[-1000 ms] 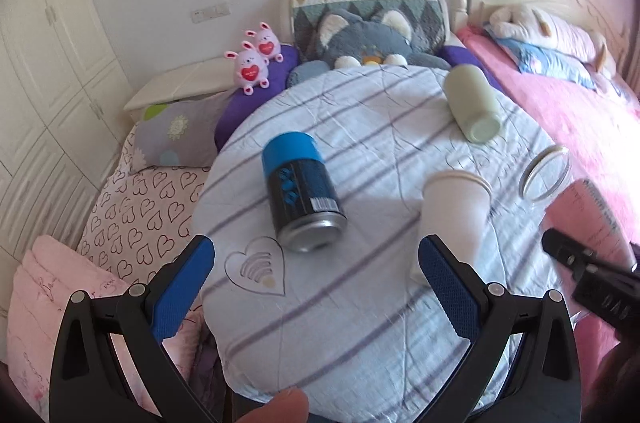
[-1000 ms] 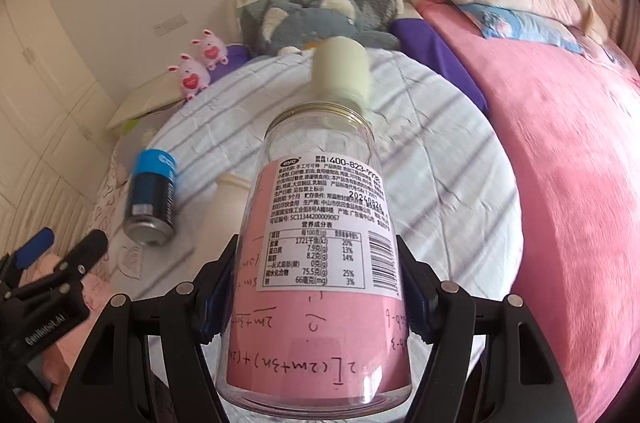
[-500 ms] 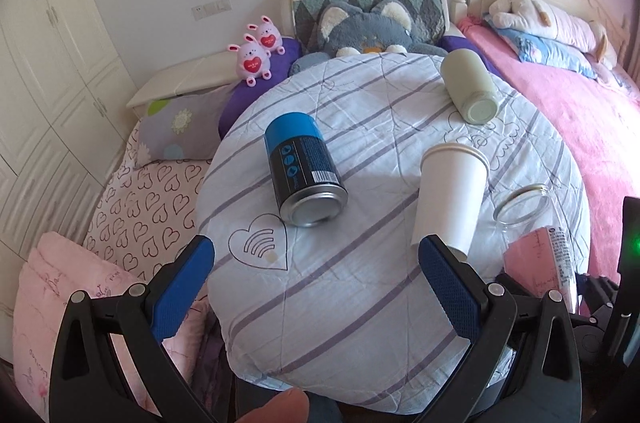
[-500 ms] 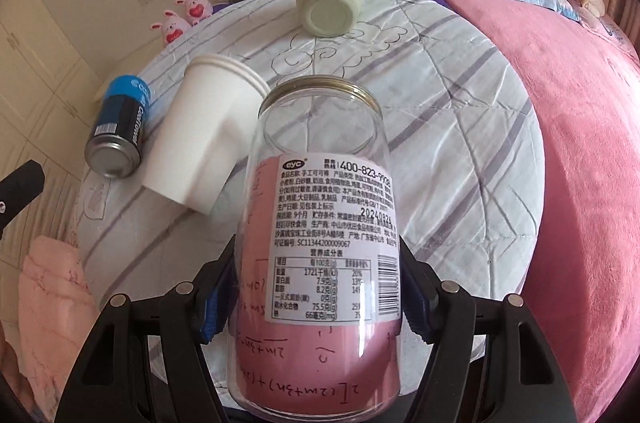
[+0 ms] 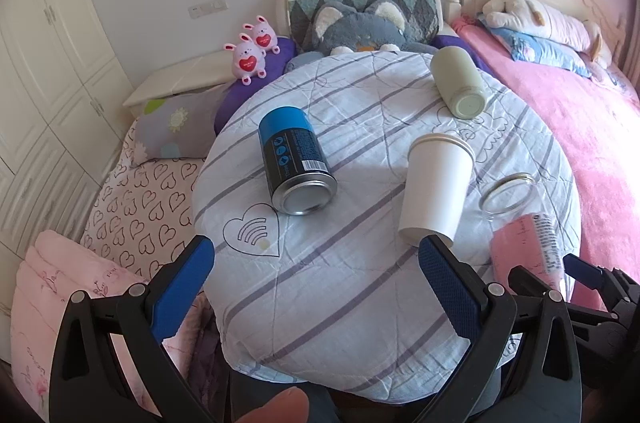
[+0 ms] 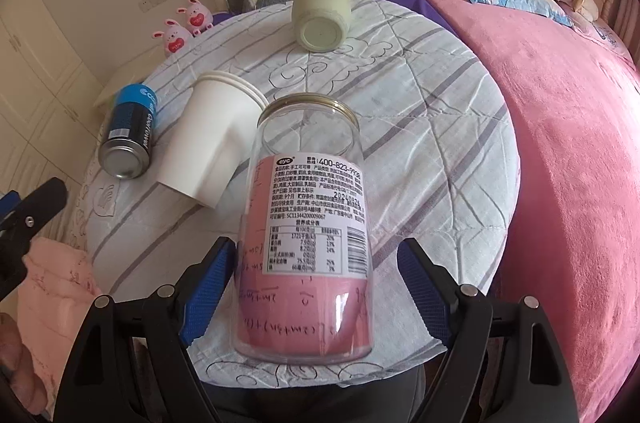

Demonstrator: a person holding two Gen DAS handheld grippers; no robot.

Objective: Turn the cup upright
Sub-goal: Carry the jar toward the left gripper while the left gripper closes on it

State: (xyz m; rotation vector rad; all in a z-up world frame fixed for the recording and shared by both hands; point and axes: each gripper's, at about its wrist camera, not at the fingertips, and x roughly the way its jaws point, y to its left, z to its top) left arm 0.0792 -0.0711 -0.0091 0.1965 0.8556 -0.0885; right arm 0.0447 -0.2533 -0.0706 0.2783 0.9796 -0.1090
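A clear jar with a pink label lies on its side on the round quilt-covered table, mouth pointing away; it also shows in the left wrist view. My right gripper is open, its blue pads apart on either side of the jar's base without gripping it. My left gripper is open and empty over the table's near edge. A white paper cup lies on its side beside the jar, also in the right wrist view.
A blue-and-black can lies on its side left of the paper cup. A pale green cup lies at the table's far side. A pink bed is to the right, pillows and soft toys behind.
The right gripper lowered the jar onto the table and opened its jaws off it. The left gripper pulled back a little from the table.
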